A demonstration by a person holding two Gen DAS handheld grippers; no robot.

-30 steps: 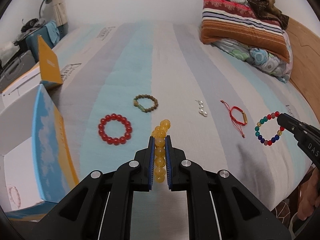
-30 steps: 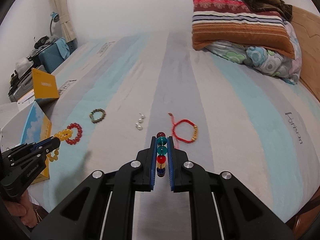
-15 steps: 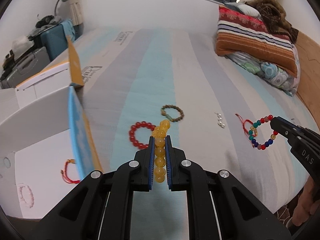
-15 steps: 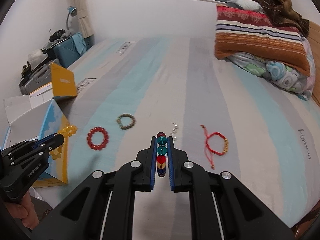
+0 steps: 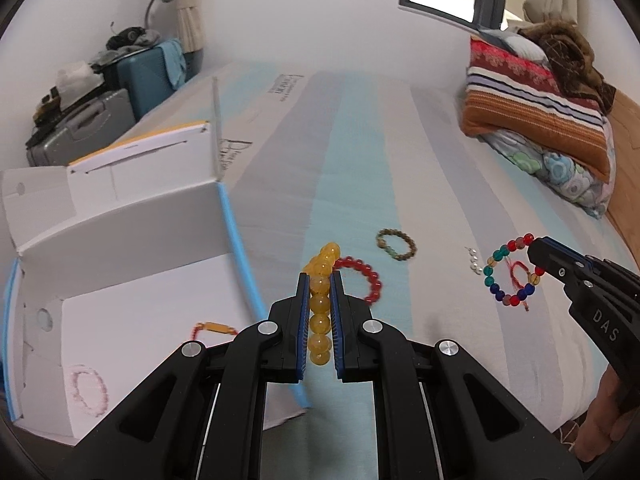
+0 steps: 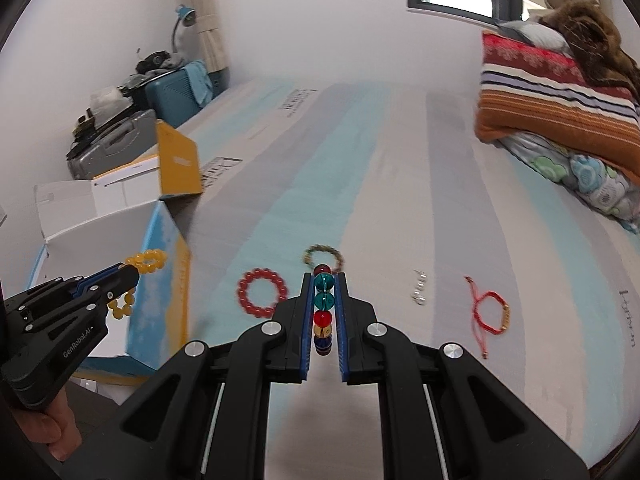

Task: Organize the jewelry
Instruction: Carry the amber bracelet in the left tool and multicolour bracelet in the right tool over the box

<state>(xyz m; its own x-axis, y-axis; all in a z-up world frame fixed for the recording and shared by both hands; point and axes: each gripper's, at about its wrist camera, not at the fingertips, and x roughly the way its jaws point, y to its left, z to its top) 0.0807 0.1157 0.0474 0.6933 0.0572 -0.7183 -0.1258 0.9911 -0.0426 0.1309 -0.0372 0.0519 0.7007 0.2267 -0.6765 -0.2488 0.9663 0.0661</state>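
Beads look hard, light and slippery: the left gripper [image 5: 320, 316] clamps the yellow bracelet [image 5: 321, 304] along its strand between the pads. The right gripper [image 6: 323, 312] likewise pinches the multicolour bracelet [image 6: 323, 308], whose loose loop dangles beyond the jaws and may swing.

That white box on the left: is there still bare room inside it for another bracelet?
Yes. The white box has bare floor between the pink bracelet near its front corner and the red cord bracelet by the blue-edged wall, plus its back half. It is crowded on the bed, around the red bead bracelet and green-brown bracelet.
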